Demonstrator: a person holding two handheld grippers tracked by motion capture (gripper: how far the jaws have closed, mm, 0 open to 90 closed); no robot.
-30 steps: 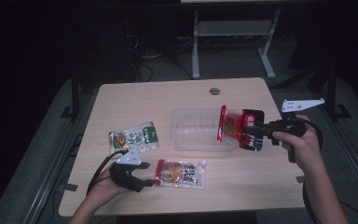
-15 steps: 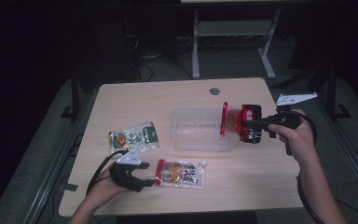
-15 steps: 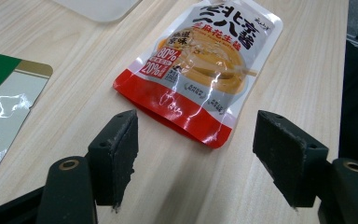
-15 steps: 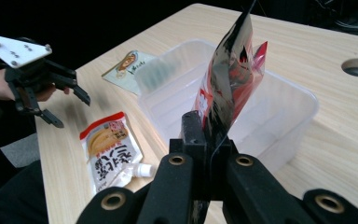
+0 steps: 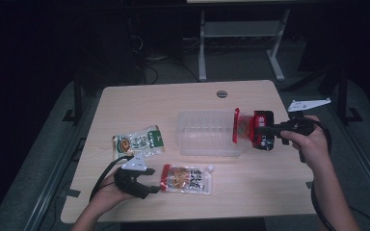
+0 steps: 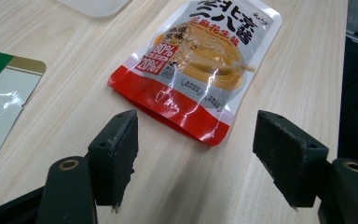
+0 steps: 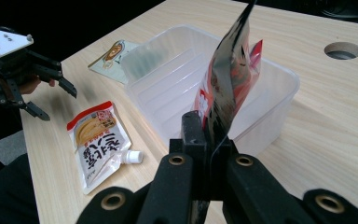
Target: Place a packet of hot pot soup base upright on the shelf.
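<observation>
Keep the red pouch [image 5: 243, 126] upright and bring it down inside the clear tub [image 5: 207, 132], letting go only once its lower edge is past the rim; a pouch this floppy may catch on the tub's near wall. Your right claw [image 5: 265, 130] is clenched on the pouch's edge, holding it on end over the tub's right end. Your left claw [image 5: 149, 187] is released, jaws wide apart and touching nothing, resting low on the tabletop [image 5: 173, 101] in front of the tub. Just ahead of it lies the spouted pouch [image 6: 200, 60]. The green pouch [image 5: 138, 142] lies left of the tub.
</observation>
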